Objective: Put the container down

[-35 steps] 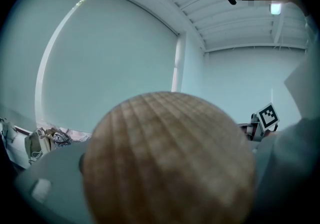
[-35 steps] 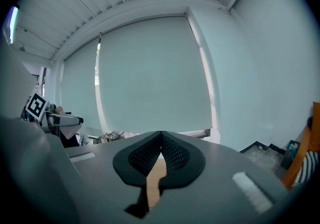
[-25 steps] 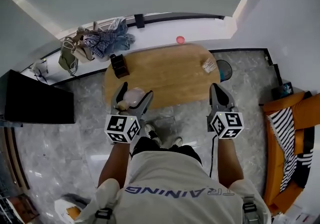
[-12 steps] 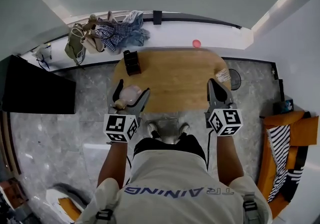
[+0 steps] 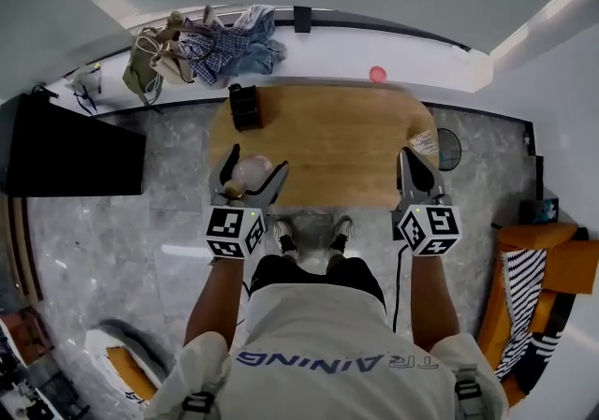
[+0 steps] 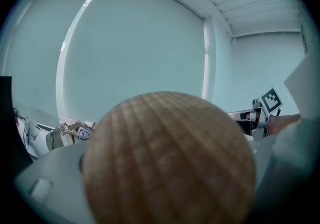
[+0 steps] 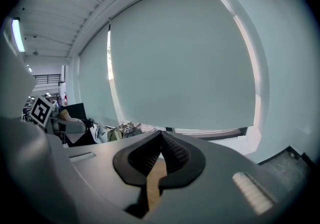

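Note:
My left gripper is shut on the container, a pale translucent jar, and holds it over the near left edge of the wooden table. Its round wooden lid faces back at the left gripper view and fills most of it, with the grey jaws just showing on either side. My right gripper hangs over the table's near right edge. Its black pads meet at the tips with nothing between them, so it is shut and empty.
A black box stands on the table's far left corner and a small packet lies at its right end. Beyond the table are a white ledge with a pink object and a pile of bags and clothes. A black panel stands left, an orange sofa right.
Both grippers have moved forward and slightly down over the table's near edge. The left still holds the container; the right stays shut and empty.

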Demonstrator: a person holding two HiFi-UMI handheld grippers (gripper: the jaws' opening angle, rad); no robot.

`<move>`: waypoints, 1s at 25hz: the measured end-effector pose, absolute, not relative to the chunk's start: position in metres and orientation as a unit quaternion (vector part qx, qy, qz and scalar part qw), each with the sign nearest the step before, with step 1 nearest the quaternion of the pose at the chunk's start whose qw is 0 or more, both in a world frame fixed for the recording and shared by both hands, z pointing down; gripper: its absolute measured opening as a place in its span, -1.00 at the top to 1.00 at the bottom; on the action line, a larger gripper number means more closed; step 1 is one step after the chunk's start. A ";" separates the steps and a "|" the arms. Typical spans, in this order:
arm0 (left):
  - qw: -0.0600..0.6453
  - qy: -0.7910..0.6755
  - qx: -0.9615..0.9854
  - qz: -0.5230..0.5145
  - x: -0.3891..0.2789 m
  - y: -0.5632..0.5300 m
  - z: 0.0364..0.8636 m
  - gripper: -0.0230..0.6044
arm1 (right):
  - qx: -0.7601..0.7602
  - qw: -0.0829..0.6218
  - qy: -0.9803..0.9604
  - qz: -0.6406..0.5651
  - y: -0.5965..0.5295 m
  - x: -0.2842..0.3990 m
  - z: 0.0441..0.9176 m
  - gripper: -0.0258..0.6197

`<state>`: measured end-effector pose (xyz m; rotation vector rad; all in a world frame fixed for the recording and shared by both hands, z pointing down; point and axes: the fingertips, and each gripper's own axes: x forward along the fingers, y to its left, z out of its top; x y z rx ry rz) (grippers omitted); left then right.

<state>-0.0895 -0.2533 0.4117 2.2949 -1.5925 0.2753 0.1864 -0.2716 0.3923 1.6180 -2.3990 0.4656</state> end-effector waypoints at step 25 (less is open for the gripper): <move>0.255 -0.504 0.802 0.193 0.044 -0.358 0.727 -0.43 | 0.521 0.179 -0.798 0.246 -0.345 0.231 0.645 0.88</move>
